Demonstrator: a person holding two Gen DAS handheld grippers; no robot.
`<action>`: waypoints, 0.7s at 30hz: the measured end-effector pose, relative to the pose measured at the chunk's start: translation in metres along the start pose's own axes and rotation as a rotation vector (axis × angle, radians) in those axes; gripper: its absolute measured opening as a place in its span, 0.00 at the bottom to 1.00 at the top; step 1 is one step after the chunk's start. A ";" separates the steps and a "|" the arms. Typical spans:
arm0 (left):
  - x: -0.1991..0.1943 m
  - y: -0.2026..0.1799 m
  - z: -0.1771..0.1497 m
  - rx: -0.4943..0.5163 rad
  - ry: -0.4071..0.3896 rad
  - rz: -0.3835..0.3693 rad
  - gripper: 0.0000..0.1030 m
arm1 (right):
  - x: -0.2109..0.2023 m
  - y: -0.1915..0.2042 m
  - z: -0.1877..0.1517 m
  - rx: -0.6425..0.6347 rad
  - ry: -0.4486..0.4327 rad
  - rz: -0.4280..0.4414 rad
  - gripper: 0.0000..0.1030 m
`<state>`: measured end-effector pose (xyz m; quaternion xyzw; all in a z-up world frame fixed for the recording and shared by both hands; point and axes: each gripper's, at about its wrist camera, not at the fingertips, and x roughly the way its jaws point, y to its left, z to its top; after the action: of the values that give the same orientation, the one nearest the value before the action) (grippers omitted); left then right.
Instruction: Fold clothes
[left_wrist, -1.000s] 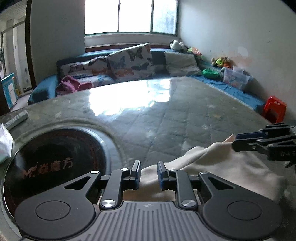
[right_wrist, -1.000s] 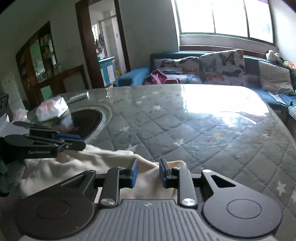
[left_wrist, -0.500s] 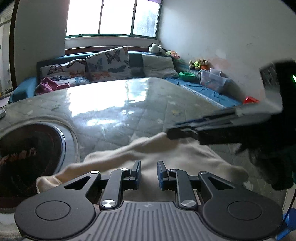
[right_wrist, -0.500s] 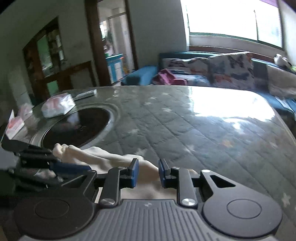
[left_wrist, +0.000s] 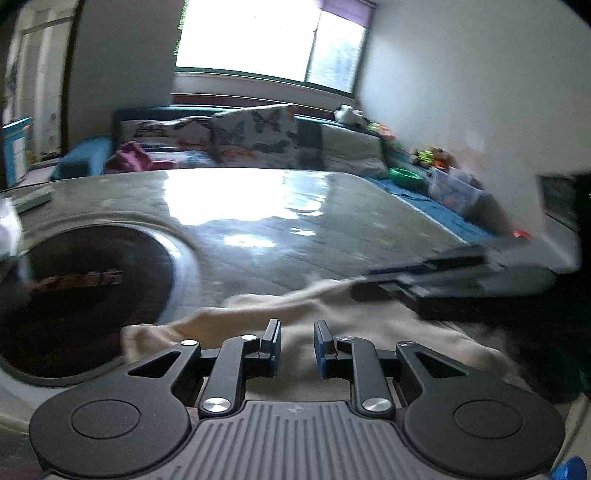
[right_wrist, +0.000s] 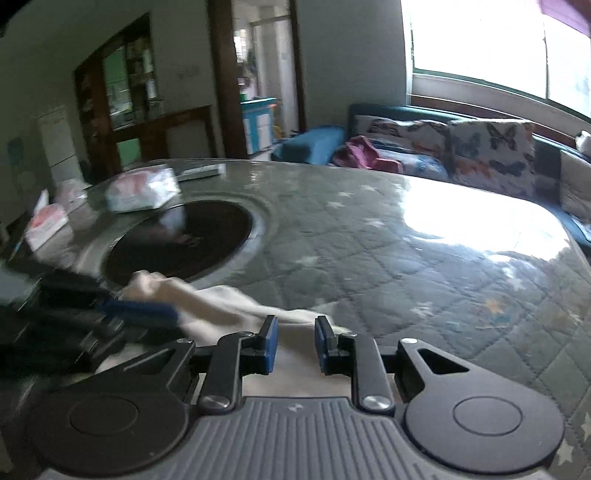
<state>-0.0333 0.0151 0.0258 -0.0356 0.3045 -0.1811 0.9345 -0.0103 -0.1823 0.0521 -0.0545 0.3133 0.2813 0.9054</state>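
A cream cloth (left_wrist: 240, 314) lies bunched on the quilted, glass-topped table (left_wrist: 295, 240), beside a round dark hob (left_wrist: 81, 288). My left gripper (left_wrist: 297, 343) is over the cloth's near edge, its blue pads a narrow gap apart with fabric between them. In the left wrist view the right gripper (left_wrist: 406, 280) is blurred at the right, its tip at a raised cloth corner. In the right wrist view my right gripper (right_wrist: 295, 343) pinches the cloth (right_wrist: 221, 306) the same way. The left gripper (right_wrist: 140, 314) shows at the left with a bunched cloth end at its tip.
Tissue packs (right_wrist: 140, 188) and a remote (right_wrist: 199, 170) lie past the hob (right_wrist: 177, 240) at the table's far left. A sofa with butterfly cushions (right_wrist: 491, 155) runs behind the table (right_wrist: 406, 258). Toys and a plastic box (left_wrist: 454, 192) line the right wall.
Both grippers have drawn closer together and shifted left toward the hob. The cloth has come with them and is more bunched. Both views are blurred by motion.
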 end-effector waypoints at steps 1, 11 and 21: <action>0.000 0.005 0.001 -0.006 0.000 0.020 0.21 | -0.001 0.006 -0.001 -0.012 -0.001 0.015 0.20; 0.012 0.040 0.007 -0.002 0.028 0.136 0.20 | 0.003 0.041 -0.015 -0.094 0.036 0.080 0.22; 0.017 0.065 0.011 -0.035 0.036 0.229 0.19 | 0.004 0.047 -0.020 -0.122 0.050 0.073 0.24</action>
<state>0.0065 0.0688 0.0143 -0.0135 0.3264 -0.0687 0.9426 -0.0436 -0.1464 0.0373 -0.1053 0.3197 0.3311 0.8815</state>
